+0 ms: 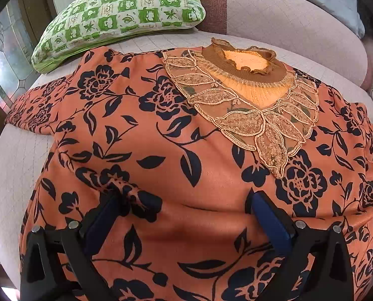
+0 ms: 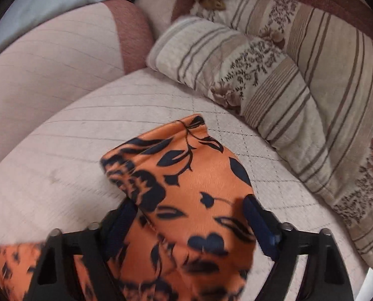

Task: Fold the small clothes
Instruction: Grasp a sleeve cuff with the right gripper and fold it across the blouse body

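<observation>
The orange floral top [image 1: 161,130] lies spread flat on the pale sofa seat [image 1: 16,155]; the left gripper [image 1: 186,200] stands open over its lower body, holding nothing; the right gripper [image 2: 190,207] — part open — straddles the top's sleeve, fabric between its jaws, grip uncertain; beyond the collar, a green checked pillow [image 1: 121,12].

Left claw [image 1: 184,200] (jaws apart) presses the orange floral blouse [image 1: 161,135] on the sofa [image 1: 16,150].

Orange blouse [image 1: 161,135] with navy floral print, gold lace collar [image 1: 256,115]; green-white checked pillow [image 1: 121,12]; beige striped cushion [image 2: 286,80].
</observation>
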### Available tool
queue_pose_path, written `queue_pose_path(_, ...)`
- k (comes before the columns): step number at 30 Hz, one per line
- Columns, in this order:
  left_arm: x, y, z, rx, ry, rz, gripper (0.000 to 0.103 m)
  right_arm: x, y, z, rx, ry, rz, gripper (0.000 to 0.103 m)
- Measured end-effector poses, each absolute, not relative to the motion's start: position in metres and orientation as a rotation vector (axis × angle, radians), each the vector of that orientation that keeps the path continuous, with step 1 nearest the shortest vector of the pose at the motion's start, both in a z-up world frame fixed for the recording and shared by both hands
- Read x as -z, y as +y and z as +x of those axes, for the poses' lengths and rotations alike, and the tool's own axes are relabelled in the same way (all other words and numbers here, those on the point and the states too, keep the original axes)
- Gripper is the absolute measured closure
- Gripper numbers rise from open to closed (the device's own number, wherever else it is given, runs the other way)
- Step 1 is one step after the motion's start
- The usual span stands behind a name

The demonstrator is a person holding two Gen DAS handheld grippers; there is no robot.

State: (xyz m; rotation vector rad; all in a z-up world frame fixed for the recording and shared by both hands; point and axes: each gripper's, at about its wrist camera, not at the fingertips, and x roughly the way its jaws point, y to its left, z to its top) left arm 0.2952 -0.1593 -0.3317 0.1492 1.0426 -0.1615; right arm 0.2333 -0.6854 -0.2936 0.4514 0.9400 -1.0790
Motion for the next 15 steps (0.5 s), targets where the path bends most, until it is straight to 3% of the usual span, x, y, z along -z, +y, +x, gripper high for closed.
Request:
queue_pose_path(1,0.331,-0.159,0.296,0.163,1.043,0.148,0.0,0.297,-0.69,0.233,1.074,0.955,0.467,0.073)
queue_pose_path(4,0.326,-0.158,0.294,0.178,1.032,0.13,0.0,0.293,-0.693,0.224,1.049,0.914,0.495,0.096)
queue_pose_path(11,0.302,-0.137,0.291,0.144,0.955,0.096,0.0,0.222,-0.654,0.177,0.734,0.644,0.807,0.098)
queue_pose_path(15,0.289,-0.111,0.293,0.086,0.906,0.061,0.0,0.189,-0.602,0.188,0.468,0.595,0.936,0.098)
